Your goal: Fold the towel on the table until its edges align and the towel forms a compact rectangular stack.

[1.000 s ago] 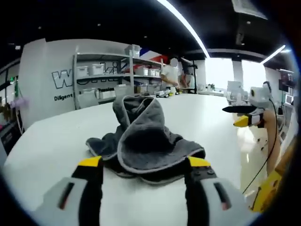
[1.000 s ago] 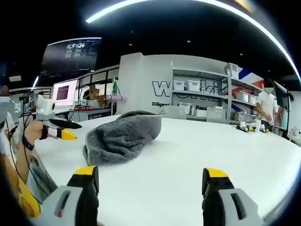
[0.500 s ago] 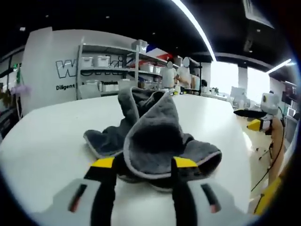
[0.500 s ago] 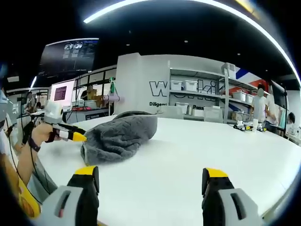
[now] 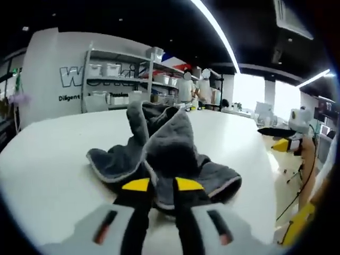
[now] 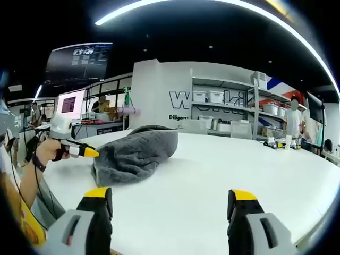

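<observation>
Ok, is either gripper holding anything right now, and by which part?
The left gripper is shut on the grey towel, pinching its near edge. The right gripper is open over the white table, holding nothing.

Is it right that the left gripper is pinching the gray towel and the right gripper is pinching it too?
Not quite. The right gripper is open over bare table, away from the gray towel, as the right gripper view shows. The left gripper does pinch it.
</observation>
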The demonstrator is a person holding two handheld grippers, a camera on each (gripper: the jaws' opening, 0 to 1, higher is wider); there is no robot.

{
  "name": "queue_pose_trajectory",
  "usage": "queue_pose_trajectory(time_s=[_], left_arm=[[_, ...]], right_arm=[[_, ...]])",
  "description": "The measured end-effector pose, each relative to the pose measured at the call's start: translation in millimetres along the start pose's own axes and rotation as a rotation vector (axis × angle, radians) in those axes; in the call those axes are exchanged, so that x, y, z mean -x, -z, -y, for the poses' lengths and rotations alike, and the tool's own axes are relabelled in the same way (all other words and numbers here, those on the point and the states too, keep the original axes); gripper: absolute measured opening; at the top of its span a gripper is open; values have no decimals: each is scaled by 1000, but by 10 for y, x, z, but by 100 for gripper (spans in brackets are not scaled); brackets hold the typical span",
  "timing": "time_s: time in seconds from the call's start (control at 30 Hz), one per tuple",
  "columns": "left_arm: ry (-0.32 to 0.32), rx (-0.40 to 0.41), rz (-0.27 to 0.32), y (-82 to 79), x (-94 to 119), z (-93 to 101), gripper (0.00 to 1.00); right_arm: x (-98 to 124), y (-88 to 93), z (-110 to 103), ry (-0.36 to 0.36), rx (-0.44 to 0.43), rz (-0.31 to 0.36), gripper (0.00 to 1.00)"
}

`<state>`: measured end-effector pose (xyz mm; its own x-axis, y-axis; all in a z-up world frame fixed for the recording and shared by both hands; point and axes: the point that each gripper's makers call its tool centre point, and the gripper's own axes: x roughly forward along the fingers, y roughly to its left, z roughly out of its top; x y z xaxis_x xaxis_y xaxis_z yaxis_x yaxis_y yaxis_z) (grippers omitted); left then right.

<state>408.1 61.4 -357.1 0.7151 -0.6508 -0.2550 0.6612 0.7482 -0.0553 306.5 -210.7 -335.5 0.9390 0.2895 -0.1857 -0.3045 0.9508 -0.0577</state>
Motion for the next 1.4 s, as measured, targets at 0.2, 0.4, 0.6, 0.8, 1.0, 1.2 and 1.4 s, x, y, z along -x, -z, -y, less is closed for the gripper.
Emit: queue_pose_trajectory(time_s=[0.2,0.4,0.6,0.8,1.0,1.2,1.4], left_arm=[[90,-53,47,-222,24,322,9],[199,-123,68,-380,-16,721,7],[317,-163,72,-451,-111,1153,7],[401,-199,53,-490,-244,1474,7],[562,-193,18,-630,-469,1870,7],[676,-259,-52,-772,-896,2265,7],[754,-304,-151,-782,-1354,2560,6]], right_arm=[[4,6,-23,-5,0,-1,93],[47,16,0,4,-5,2,93],[106,33,28,10,-12,8,93],[180,69,101,24,-24,13,92],[222,118,175,37,-47,24,92],[301,188,268,57,-76,32,92],[398,243,397,96,-106,42,92]])
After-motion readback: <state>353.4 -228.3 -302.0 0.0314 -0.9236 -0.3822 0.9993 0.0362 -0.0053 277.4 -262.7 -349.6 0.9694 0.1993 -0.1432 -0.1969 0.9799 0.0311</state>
